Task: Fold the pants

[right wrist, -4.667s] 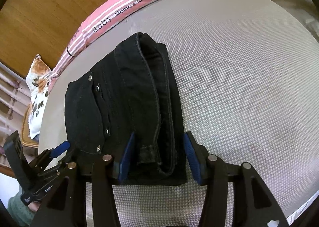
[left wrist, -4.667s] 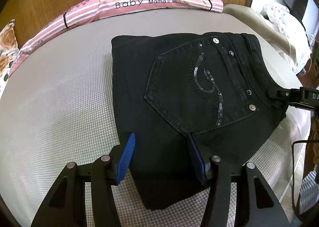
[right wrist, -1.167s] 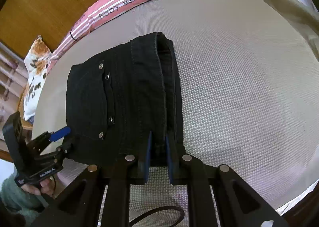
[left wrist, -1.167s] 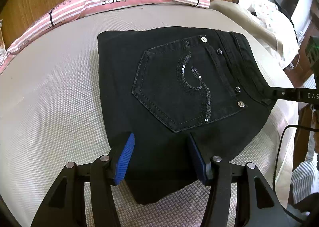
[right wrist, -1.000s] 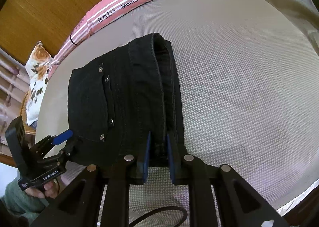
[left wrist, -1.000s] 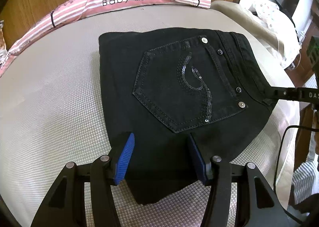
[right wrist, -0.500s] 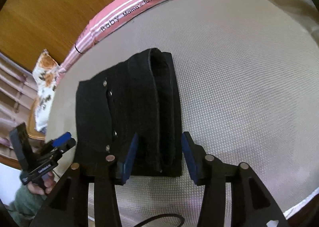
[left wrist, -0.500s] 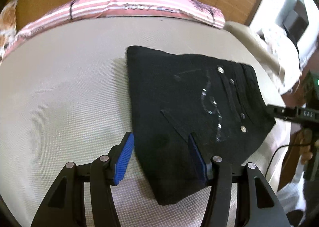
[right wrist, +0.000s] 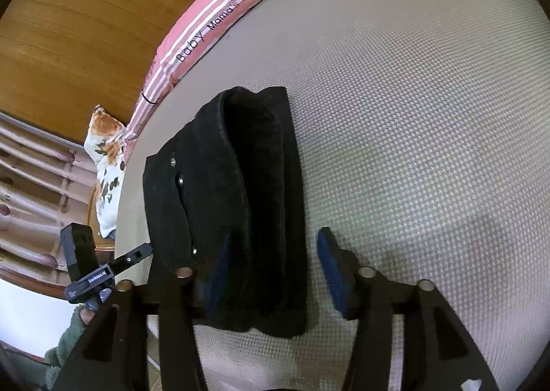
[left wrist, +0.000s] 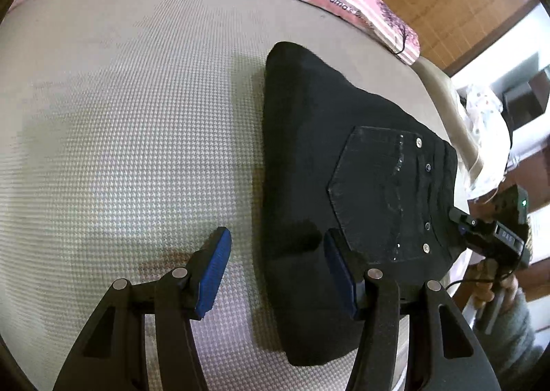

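Two claws hang open over one folded garment. The left claw (left wrist: 276,274), blue ribbed pads apart, straddles the near left edge of the black jeans (left wrist: 343,185) without pressing it. The right claw (right wrist: 271,270) has just been opening; the thick rolled waistband end lies between its pads, ungripped. The jeans form a compact rectangle on the bed's waffle-textured mattress (left wrist: 120,116), long axis running away from both cameras toward the pink striped pillow (right wrist: 213,20). Only the left wrist view shows the sequinned back pocket (left wrist: 381,191).
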Action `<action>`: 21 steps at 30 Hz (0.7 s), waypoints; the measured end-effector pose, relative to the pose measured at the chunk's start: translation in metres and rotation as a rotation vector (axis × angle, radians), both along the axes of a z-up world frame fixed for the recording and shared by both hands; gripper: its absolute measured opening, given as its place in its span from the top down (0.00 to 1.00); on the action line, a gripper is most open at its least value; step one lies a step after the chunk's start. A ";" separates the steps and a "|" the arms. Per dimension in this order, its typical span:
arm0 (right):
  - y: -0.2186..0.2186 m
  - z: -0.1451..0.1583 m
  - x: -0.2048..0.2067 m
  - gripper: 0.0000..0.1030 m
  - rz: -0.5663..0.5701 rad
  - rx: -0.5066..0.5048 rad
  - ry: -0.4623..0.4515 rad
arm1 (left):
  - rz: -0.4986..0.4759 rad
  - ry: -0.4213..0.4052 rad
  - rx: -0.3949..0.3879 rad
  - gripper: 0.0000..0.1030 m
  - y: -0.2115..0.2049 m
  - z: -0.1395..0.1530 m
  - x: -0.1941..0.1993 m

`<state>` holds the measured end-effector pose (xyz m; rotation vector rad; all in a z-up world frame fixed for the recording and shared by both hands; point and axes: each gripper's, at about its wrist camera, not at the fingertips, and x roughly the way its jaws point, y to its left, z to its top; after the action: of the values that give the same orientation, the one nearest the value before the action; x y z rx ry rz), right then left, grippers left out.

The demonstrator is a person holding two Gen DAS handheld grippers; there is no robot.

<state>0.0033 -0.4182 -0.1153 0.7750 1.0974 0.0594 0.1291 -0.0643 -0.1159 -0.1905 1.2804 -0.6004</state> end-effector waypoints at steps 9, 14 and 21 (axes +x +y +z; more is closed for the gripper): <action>-0.012 -0.013 0.002 0.45 0.045 0.088 -0.036 | 0.003 0.041 -0.089 0.45 0.002 -0.005 0.012; -0.010 -0.024 0.016 0.47 0.080 0.186 -0.062 | -0.010 0.067 -0.140 0.45 -0.001 -0.008 0.021; -0.004 -0.030 0.040 0.52 0.119 0.235 -0.074 | -0.030 0.066 -0.200 0.45 -0.012 -0.012 0.032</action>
<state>0.0438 -0.4219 -0.1448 0.9092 1.0770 0.3195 0.1612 -0.0760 -0.1276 -0.3594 1.2880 -0.7531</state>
